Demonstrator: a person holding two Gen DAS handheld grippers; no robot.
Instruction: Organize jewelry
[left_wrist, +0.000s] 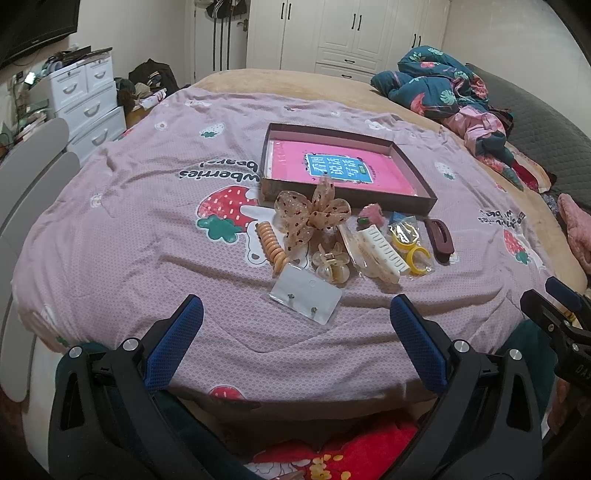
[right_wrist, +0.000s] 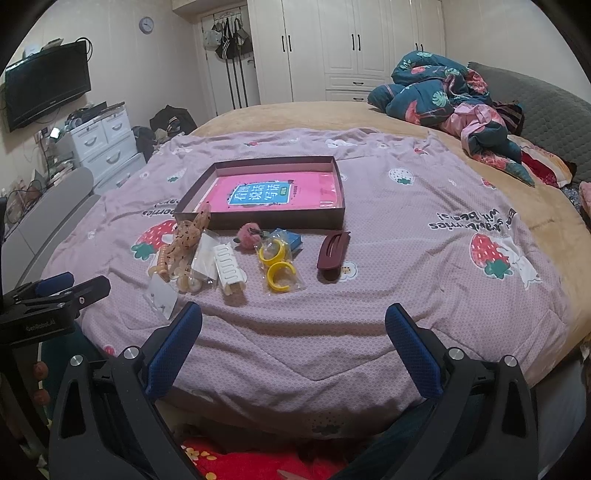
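1. Hair accessories lie in a cluster on the bed (left_wrist: 110, 240): dotted bow (left_wrist: 314, 212), spiral tie (left_wrist: 271, 247), white comb clip (right_wrist: 229, 267), yellow rings (right_wrist: 275, 264), maroon clip (right_wrist: 332, 251).
2. Brown tray (right_wrist: 341, 192) sits just beyond them, holding a pink book (right_wrist: 266, 194).
3. Left gripper (left_wrist: 295, 325) and right gripper (right_wrist: 293, 325) hover near, jaws wide, empty.

Both the left gripper (left_wrist: 295, 321) and the right gripper (right_wrist: 293, 325) have black plastic frames, silver screws at the pivots and blue textured finger pads (right_wrist: 413, 350); one body reads "GenRobot.AI".
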